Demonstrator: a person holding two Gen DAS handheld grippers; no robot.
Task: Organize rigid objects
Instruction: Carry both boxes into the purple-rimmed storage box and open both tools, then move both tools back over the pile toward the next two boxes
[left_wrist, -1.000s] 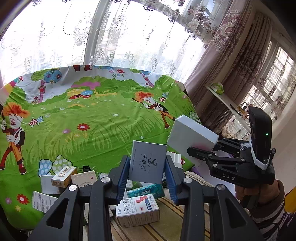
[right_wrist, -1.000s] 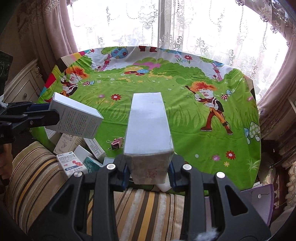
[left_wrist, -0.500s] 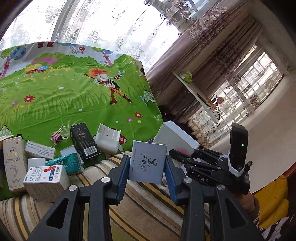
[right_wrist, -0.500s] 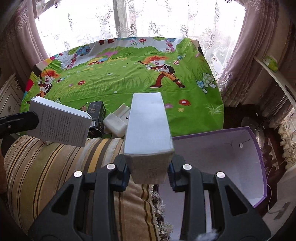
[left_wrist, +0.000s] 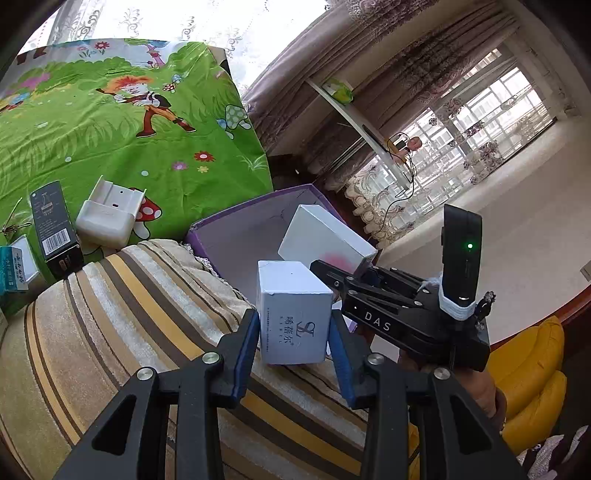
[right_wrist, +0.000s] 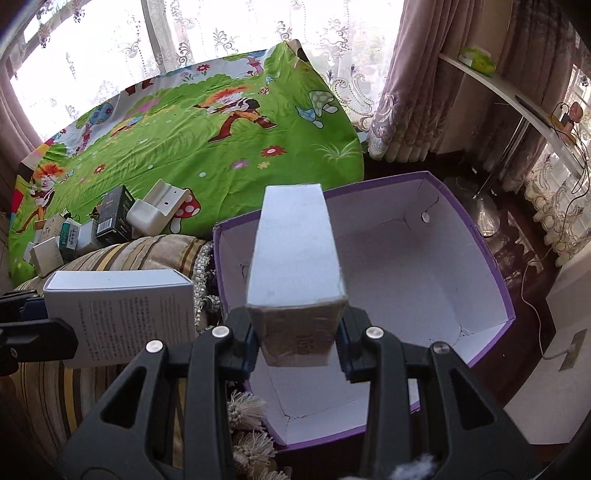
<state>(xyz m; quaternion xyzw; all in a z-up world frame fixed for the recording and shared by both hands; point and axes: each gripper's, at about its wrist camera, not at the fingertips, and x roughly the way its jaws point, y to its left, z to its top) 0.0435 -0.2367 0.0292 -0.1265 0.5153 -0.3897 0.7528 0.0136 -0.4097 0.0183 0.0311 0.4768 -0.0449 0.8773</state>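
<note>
Left tool clamps a small white printed carton over the striped cushion; right tool grips a long grey-white carton above the open purple-rimmed white cardboard box.

The sheet is bright green with cartoon figures, flowers and mushrooms. The cushion has beige, brown and yellow stripes. The bin is purple outside, white inside. Both held boxes are white; a black box lies at the sheet's edge.
</note>
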